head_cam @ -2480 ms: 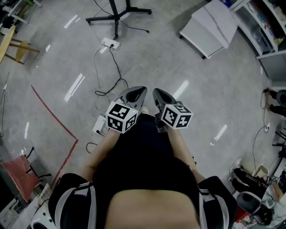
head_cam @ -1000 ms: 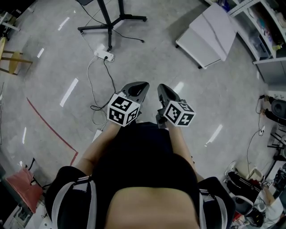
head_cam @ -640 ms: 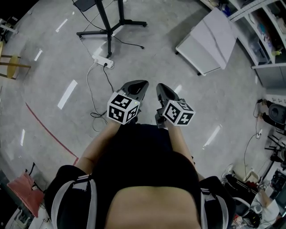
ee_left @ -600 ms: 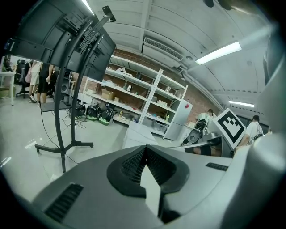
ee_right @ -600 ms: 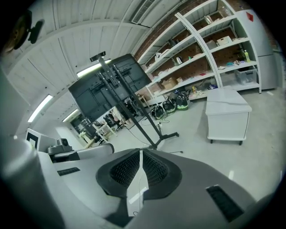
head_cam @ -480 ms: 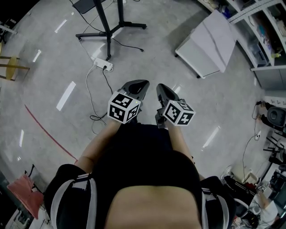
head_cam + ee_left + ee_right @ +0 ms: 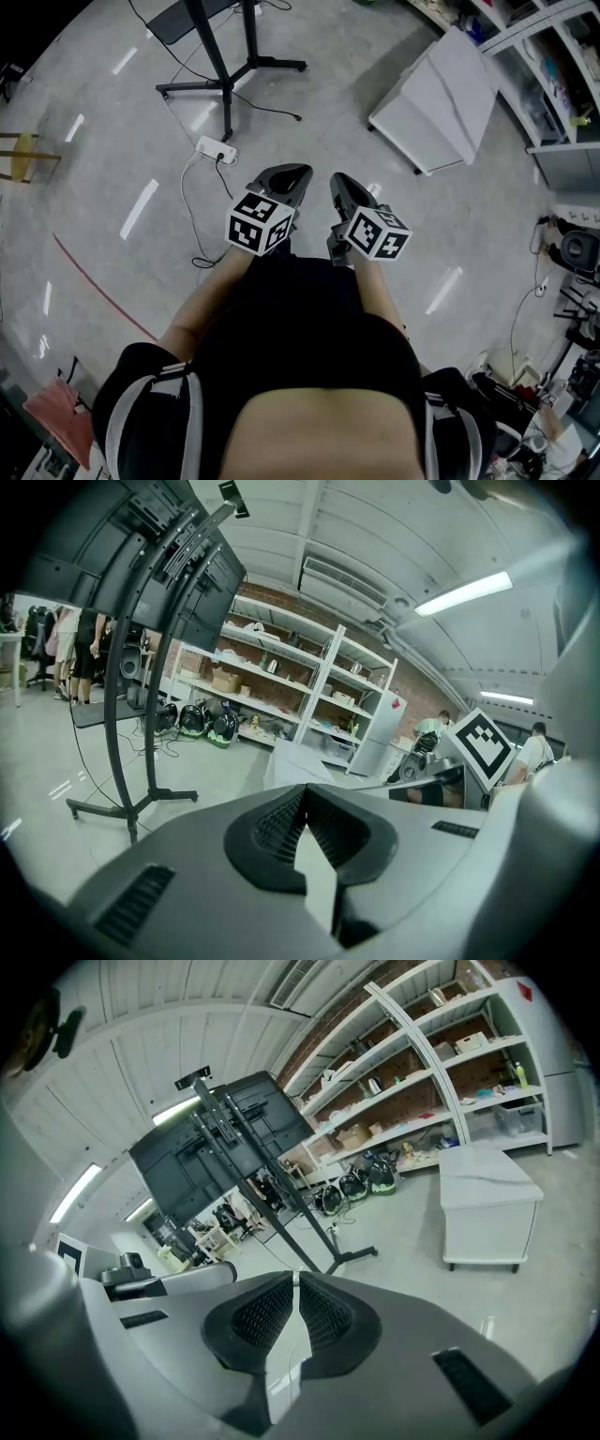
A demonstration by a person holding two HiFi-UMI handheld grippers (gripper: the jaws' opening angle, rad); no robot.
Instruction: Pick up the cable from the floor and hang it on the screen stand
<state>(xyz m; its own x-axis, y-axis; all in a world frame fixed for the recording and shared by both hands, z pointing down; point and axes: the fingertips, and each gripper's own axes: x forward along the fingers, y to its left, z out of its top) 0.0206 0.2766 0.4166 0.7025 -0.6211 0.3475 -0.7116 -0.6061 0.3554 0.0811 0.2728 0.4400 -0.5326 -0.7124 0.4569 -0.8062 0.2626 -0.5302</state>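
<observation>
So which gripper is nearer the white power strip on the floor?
Left. In the head view the left gripper is down-right of the power strip; the right gripper is farther right, beyond the left one.

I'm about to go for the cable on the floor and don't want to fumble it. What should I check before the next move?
1. Left gripper empty: ok, jaws shut on nothing.
2. Right gripper empty: ok, likewise shut.
3. Jaws open for a pickup: not ok.
4. Thin black cable in sight: ok, on the grey floor ahead to the left, apart from both grippers.
5. Black screen stand in sight: ok, beyond the white power strip.
6. Cable free of the strip: cannot tell.
</observation>
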